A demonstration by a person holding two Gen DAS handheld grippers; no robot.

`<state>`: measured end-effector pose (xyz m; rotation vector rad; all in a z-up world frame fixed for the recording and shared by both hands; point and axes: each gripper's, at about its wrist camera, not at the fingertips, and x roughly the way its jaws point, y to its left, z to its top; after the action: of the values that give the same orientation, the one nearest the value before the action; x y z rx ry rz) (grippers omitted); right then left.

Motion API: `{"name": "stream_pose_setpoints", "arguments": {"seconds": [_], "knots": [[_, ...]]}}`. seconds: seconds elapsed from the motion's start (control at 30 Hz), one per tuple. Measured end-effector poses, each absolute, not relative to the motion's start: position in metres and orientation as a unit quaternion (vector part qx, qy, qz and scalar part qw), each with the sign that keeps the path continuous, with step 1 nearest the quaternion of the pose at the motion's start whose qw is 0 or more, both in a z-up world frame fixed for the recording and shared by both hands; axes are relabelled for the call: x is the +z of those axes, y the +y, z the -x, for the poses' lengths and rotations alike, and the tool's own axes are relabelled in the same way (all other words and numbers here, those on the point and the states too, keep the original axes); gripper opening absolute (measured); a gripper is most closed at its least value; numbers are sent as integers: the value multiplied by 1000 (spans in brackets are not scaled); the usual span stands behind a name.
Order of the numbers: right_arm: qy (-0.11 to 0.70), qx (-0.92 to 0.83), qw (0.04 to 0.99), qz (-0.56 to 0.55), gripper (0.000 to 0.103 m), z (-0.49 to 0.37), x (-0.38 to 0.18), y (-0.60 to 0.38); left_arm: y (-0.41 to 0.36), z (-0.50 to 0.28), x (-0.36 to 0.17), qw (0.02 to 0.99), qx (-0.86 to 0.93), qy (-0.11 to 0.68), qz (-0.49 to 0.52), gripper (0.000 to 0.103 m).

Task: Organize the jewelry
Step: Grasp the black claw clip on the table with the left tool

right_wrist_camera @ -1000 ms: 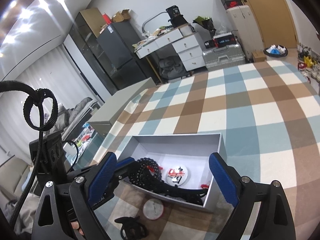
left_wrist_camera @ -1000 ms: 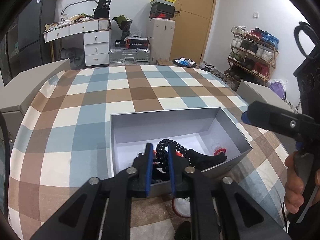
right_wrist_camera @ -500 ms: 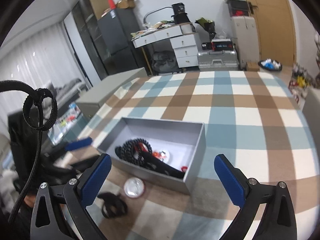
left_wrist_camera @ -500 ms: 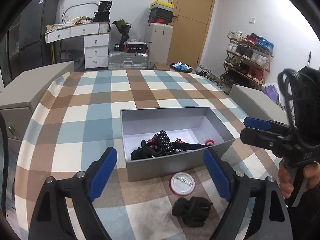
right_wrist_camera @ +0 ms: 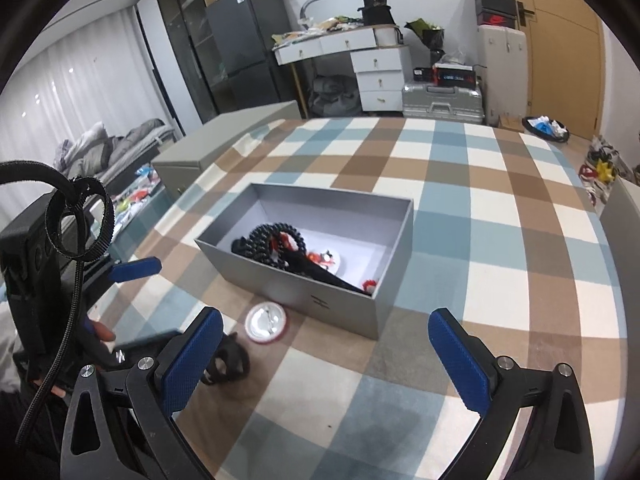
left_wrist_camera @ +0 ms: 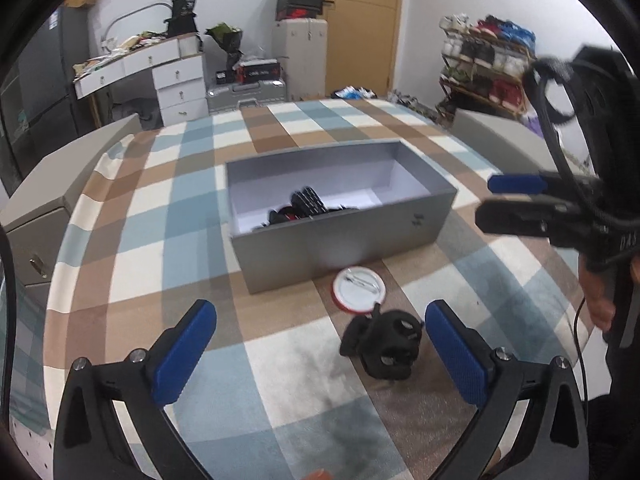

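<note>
A grey open box (left_wrist_camera: 348, 240) (right_wrist_camera: 280, 284) stands on the checked tablecloth. Inside lie a black bead bracelet (right_wrist_camera: 272, 240) (left_wrist_camera: 306, 202) and some small red and white pieces (right_wrist_camera: 326, 258). In front of the box lie a round red-rimmed badge (left_wrist_camera: 359, 288) (right_wrist_camera: 266, 323) and a black beaded bracelet (left_wrist_camera: 386, 344) (right_wrist_camera: 226, 364). My left gripper (left_wrist_camera: 320, 354) is open and empty, above the cloth just short of that bracelet. My right gripper (right_wrist_camera: 324, 360) is open and empty, to the right of the box's front; it also shows in the left wrist view (left_wrist_camera: 516, 196).
The table (right_wrist_camera: 500, 208) is covered by a blue, brown and white checked cloth. Grey cabinets (left_wrist_camera: 44, 184) (left_wrist_camera: 500, 136) stand at its left and right sides. Drawers, a suitcase and a shoe rack stand beyond the far edge.
My left gripper let go of the black bead bracelet in the box, opened wide and drew back toward the near edge. My right gripper also drew back from the box.
</note>
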<state>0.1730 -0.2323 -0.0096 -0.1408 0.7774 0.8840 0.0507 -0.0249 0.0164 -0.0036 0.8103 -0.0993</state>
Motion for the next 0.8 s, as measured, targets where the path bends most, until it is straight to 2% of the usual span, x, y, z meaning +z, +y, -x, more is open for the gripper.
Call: {"name": "stream_pose_setpoints", "arguments": {"seconds": [0.43,0.6,0.67,0.7,0.77,0.8], "knots": [[385,419,818,85,103,-173,-21,-224,-39,-50,-5,897,-92,433,-8,101],[387,421,815,91,103,-171,-23,-221,-45,-48,-8,892,-111,439,-14,92],[389,421,814,93,103,-171,-24,-221,-48,-47,-10,890,-121,440,-18,92],[389,421,814,94,103,-171,-25,-220,-50,-45,-9,890,-127,437,-21,90],[391,421,813,96,103,-171,-25,-219,-55,-43,-10,889,-137,437,-25,77],[391,421,813,97,103,-171,-25,-219,-56,-42,-10,887,-141,440,-25,68]]}}
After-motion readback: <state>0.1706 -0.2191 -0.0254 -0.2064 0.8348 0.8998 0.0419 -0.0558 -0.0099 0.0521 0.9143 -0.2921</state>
